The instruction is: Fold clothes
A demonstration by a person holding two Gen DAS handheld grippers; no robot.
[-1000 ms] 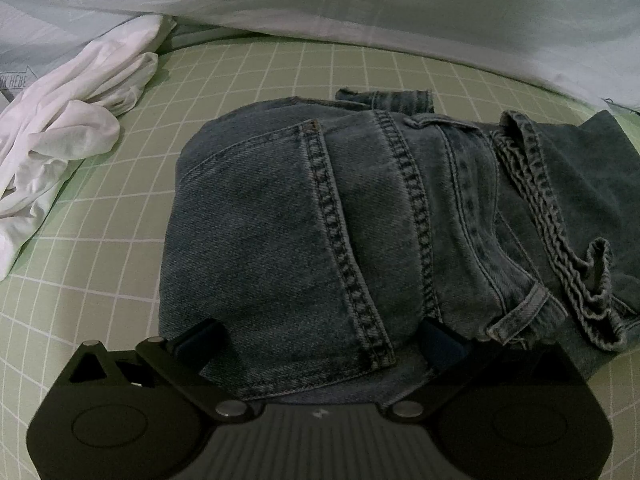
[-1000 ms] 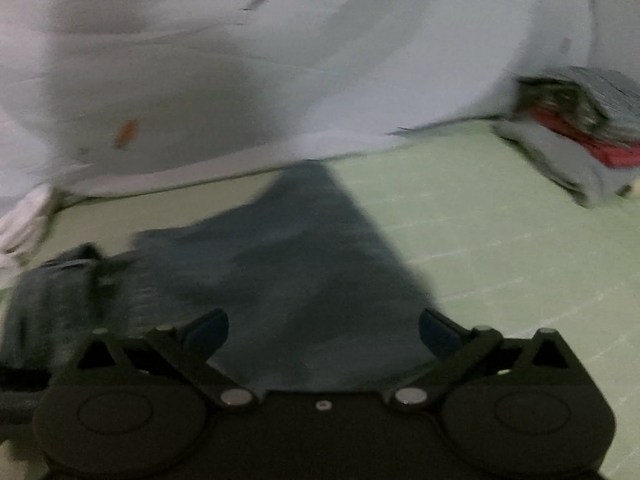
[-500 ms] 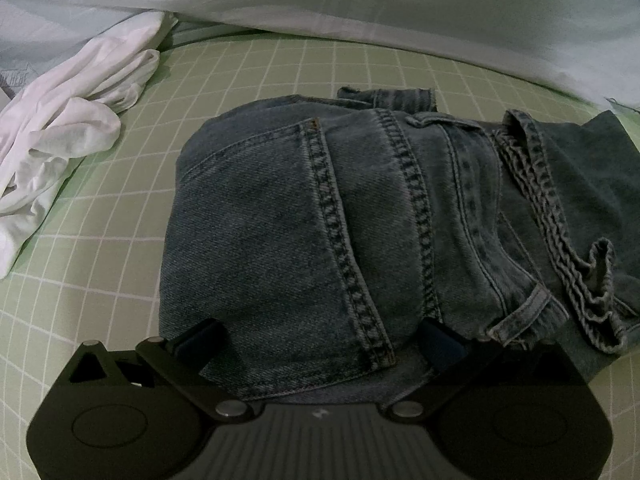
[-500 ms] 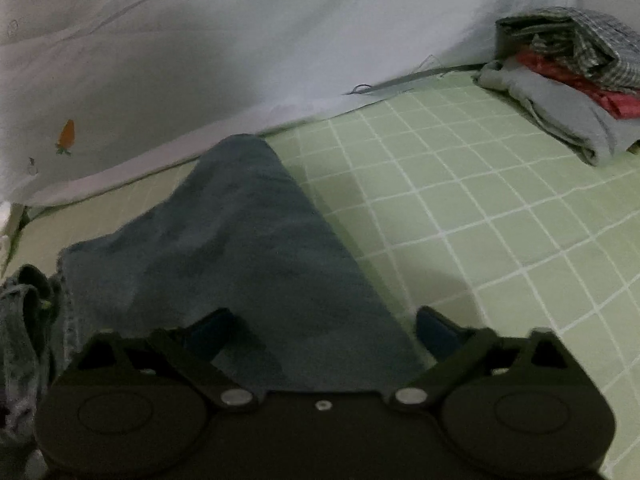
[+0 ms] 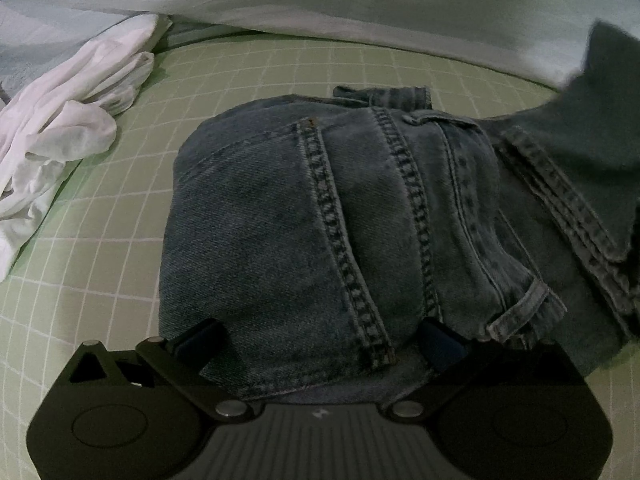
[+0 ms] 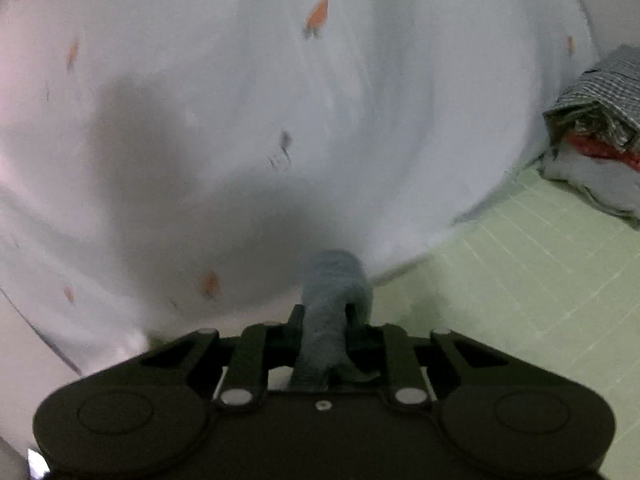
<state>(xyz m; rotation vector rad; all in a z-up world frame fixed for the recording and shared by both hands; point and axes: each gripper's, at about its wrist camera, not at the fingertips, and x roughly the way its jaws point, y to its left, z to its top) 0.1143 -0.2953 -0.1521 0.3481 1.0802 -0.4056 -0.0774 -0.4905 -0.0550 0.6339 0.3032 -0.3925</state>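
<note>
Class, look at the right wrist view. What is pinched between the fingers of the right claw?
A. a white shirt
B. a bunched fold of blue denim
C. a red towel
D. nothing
B: the right claw is closing on a bunched fold of blue denim that sits between its fingers.

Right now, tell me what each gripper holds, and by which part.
The right gripper is closing on a bunched fold of the jeans' leg. The left gripper stands open over the jeans, holding nothing.

Our left gripper (image 5: 320, 334) points steeply down, jaws spread wide over the jeans (image 5: 304, 220); our right gripper (image 6: 323, 316) is closing, pinching denim.
</note>
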